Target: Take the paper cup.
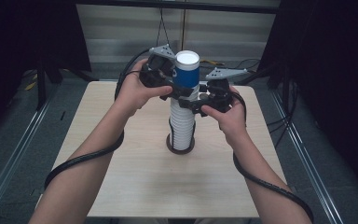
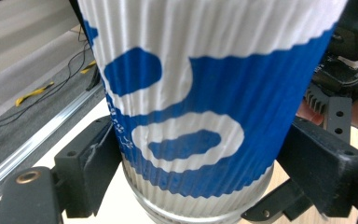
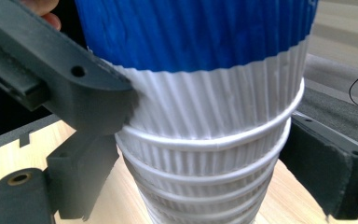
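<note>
The blue-and-white cup point(image 1: 187, 71) sits on top of a tall stack of white ribbed cups point(image 1: 182, 126), which stands upright in a dark round base point(image 1: 170, 146) near the middle of the bench point(image 1: 135, 186). Your left hand-held gripper point(image 1: 176, 91) has its jaws pressed against both sides of the top cup's blue band, low on its wall, as the left gripper view shows. Your right hand-held gripper point(image 1: 189, 105) sits just below it, its jaws closed around the white cups right under the top one, touching the ribbed wall on either side. Both your hands meet at the stack, with cables trailing back along your forearms.
</note>
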`<action>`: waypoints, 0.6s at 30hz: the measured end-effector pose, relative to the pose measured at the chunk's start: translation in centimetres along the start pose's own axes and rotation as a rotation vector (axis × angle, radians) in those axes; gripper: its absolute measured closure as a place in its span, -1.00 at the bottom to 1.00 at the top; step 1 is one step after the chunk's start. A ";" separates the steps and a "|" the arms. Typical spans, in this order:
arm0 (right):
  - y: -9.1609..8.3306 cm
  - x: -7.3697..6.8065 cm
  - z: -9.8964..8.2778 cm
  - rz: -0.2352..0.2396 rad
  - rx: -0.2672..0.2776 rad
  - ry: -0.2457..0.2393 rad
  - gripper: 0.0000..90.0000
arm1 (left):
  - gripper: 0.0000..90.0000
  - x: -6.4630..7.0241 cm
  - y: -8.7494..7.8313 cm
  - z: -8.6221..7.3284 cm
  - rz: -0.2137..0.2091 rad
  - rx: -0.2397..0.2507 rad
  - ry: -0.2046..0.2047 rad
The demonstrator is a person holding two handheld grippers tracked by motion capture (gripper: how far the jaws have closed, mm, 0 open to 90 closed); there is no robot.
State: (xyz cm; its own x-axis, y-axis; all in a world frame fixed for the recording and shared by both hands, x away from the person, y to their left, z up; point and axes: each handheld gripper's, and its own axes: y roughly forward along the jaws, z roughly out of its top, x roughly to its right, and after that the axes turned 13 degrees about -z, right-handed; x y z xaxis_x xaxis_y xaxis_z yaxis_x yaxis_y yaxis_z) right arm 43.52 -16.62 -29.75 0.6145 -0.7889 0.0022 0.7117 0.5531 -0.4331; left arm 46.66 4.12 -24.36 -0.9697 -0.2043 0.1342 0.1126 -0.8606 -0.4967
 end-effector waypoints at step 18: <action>-0.1 0.0 -0.1 -0.002 0.004 -0.017 -0.73 | -0.57 0.1 -0.4 0.3 0.008 0.025 -0.046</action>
State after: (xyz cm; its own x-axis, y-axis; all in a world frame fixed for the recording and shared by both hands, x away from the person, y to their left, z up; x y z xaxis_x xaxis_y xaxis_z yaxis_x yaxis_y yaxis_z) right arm 43.45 -16.70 -29.79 0.6189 -0.7852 0.0182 0.7140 0.5528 -0.4296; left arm 46.53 4.27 -23.93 -0.9578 -0.2320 0.1695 0.1264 -0.8699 -0.4767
